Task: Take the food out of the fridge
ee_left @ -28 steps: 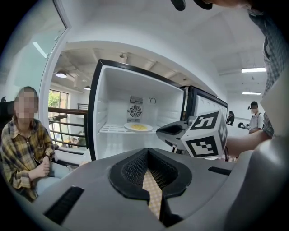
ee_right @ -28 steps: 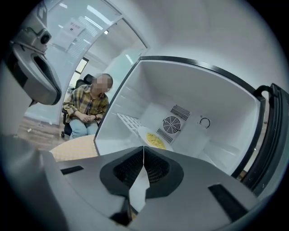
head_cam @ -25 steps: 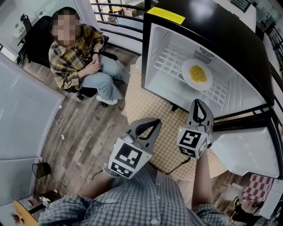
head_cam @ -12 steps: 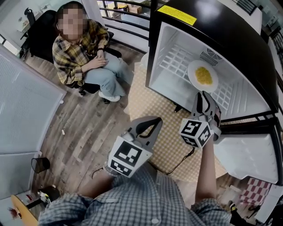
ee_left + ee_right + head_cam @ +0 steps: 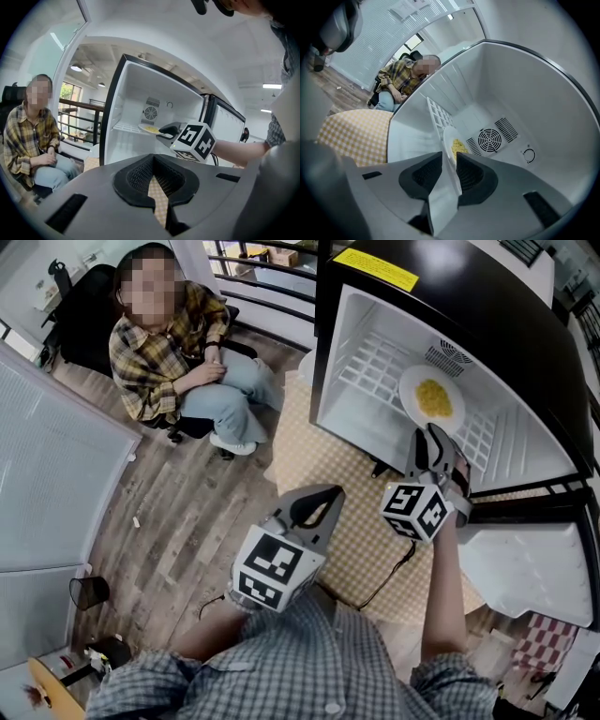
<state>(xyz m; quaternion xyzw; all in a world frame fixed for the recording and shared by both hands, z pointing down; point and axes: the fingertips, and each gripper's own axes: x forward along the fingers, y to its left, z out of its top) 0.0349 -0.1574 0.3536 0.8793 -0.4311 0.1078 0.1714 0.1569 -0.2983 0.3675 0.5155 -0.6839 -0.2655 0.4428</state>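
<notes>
A white plate (image 5: pixel 417 381) with yellow food (image 5: pixel 433 397) rests on the wire shelf (image 5: pixel 370 362) inside the open fridge (image 5: pixel 323 352). My right gripper (image 5: pixel 431 439) reaches to the plate's near rim. Its jaws have just been opening and now stand apart. In the right gripper view the plate (image 5: pixel 449 138) rim sits in the gap of that gripper (image 5: pixel 449 161), with no pad pressing on it. The food (image 5: pixel 458 147) shows just beyond. My left gripper (image 5: pixel 314 507) hangs back over the floor, shut and empty. Its own view shows the left gripper (image 5: pixel 153 159) facing the fridge.
A person in a plaid shirt (image 5: pixel 164 357) sits on a chair left of the fridge. A checked mat (image 5: pixel 309 465) lies under the fridge front. The fridge door (image 5: pixel 534 563) stands open at the right. A cable (image 5: pixel 384 582) trails across the mat.
My right gripper has moved forward to the plate's rim and rolled, and its jaws have gone from shut to apart. The left gripper has stayed in place.
</notes>
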